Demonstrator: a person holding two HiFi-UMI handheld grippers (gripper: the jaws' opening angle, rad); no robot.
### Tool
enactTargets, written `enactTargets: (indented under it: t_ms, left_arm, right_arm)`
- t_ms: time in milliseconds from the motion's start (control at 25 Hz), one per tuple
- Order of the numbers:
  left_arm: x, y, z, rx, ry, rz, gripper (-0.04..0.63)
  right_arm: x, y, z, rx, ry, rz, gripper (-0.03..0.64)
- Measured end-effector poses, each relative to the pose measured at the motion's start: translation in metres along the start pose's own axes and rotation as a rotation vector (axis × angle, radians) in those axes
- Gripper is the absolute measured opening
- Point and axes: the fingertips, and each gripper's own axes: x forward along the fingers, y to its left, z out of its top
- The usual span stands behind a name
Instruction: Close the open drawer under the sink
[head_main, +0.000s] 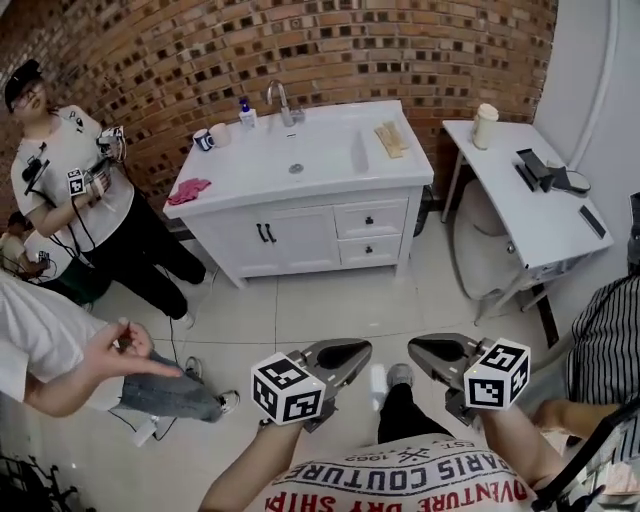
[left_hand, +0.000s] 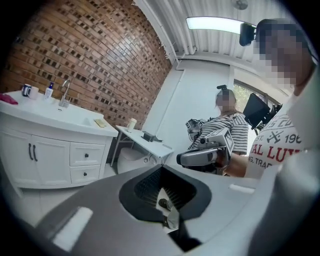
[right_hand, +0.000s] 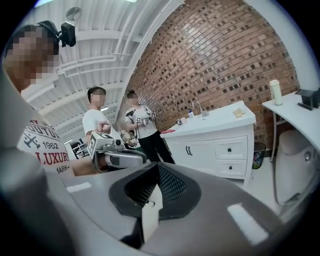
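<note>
Head view: the white cabinet (head_main: 300, 240) stands against the brick wall (head_main: 400, 50), with the sink (head_main: 325, 150) set in its top. Two drawers sit at the cabinet's right end, beside the double doors: the upper drawer (head_main: 370, 218) directly above the lower drawer (head_main: 368, 250). From this angle both drawer fronts look level with the cabinet front; neither shows a visible gap.

Both grippers are held low over the tiled floor (head_main: 330, 300), well apart from the cabinet and side by side, tips pointing toward each other.
- Left gripper (head_main: 358, 349): left gripper view shows the jaws brought together, with only a thin slit between the dark ribbed pads (left_hand: 150, 187). Nothing is gripped.
- Right gripper (head_main: 417, 347): right gripper view shows the same condition, jaws together, slit only, nothing gripped.

On the sink top: a faucet (head_main: 283, 103) at the back edge, a mug (head_main: 203, 139) at the back left, and a pink cloth (head_main: 188, 190) at the front left corner.

A white side table (head_main: 530, 200) stands just right of the cabinet and carries a cup (head_main: 485, 125).

A person (head_main: 75, 190) stands to the left of the cabinet, and a hand (head_main: 120, 350) reaches in at the left edge
</note>
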Motion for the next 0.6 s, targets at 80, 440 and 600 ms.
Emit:
enactTargets:
  t_ms: [80, 440, 600]
  left_arm:
    - [-0.011, -0.021, -0.001, 0.014, -0.004, 0.005, -0.017]
    - [-0.026, -0.070, 0.001, 0.053, -0.013, 0.045, -0.017]
    - [-0.022, -0.084, -0.009, 0.060, -0.011, 0.049, -0.016]
  right_arm:
    - [-0.010, 0.022, -0.004, -0.011, -0.002, 0.008, 0.008]
    - [-0.038, 0.055, -0.016, 0.011, -0.014, 0.046, 0.008]
    - [-0.053, 0.057, -0.023, 0.007, -0.027, 0.044, 0.006]
